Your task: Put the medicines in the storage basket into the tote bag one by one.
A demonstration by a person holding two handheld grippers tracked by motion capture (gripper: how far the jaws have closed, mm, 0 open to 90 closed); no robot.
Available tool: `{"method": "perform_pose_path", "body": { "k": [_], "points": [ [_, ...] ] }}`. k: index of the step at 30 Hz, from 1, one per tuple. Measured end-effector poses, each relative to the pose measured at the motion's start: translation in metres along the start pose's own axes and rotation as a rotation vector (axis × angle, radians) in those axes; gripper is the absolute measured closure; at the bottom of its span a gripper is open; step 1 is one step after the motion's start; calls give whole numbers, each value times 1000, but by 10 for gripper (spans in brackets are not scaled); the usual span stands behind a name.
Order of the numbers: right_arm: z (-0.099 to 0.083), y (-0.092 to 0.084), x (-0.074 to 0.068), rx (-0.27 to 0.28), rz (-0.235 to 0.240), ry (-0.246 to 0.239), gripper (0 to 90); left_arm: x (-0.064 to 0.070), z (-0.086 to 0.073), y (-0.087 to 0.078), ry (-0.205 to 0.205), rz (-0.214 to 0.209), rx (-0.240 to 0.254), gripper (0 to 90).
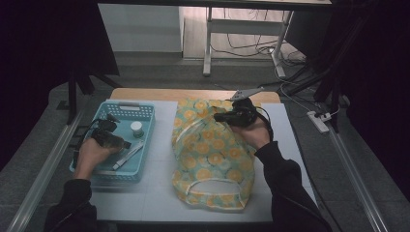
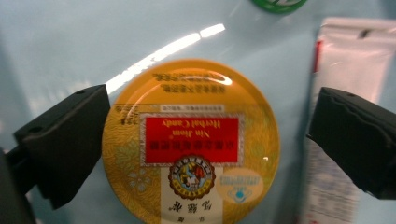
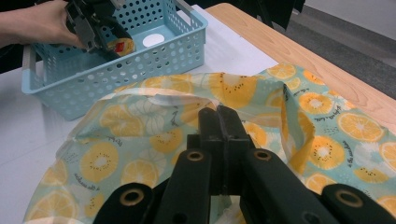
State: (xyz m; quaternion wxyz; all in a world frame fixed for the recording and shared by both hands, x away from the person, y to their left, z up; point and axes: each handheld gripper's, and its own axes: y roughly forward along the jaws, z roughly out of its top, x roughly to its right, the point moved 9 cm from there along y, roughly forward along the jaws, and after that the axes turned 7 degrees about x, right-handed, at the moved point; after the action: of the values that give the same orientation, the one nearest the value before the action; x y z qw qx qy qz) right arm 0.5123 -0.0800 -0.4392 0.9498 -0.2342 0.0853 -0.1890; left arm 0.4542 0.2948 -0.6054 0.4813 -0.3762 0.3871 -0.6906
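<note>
Two hand-held grippers are at work: the left hand-held gripper (image 2: pixel 201 144) hangs in the blue basket (image 1: pixel 145 112) at the counter's (image 1: pixel 159 198) left, jaws apart around the yellow candy tin (image 2: pixel 191 144), pads not pressing. The right hand-held gripper (image 3: pixel 219 116) is pinched together over the fruit-print bag (image 1: pixel 208 164) at the middle.

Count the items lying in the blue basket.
3: a yellow candy tin between the left claw's jaws, a white tube beside it, and a small round jar farther back. Others may be hidden.
</note>
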Motion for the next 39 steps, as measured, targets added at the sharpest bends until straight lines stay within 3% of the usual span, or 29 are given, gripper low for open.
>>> {"method": "perform_pose_path", "body": {
  "k": [7,13,18,21,29,35,39],
  "points": [
    [0,-1,0,-1,-2,-3,900,0,-4,-4,21,-4,-55,174],
    [-1,0,1,-1,-2,-1,900,2,-11,-7,81,-2,-93,187],
    [0,1,-1,1,0,-2,900,2,-14,-9,90,-12,-98,201],
    [1,1,-1,2,0,-2,900,1,-14,-10,72,-24,-97,205],
    [0,-1,1,9,-6,0,900,5,-4,-23,73,-47,2,206],
    [-1,-2,2,12,-10,3,900,20,6,-43,117,-71,109,206],
    [-1,-2,3,14,-13,3,900,31,8,-51,151,-87,151,206]
  ]
}}
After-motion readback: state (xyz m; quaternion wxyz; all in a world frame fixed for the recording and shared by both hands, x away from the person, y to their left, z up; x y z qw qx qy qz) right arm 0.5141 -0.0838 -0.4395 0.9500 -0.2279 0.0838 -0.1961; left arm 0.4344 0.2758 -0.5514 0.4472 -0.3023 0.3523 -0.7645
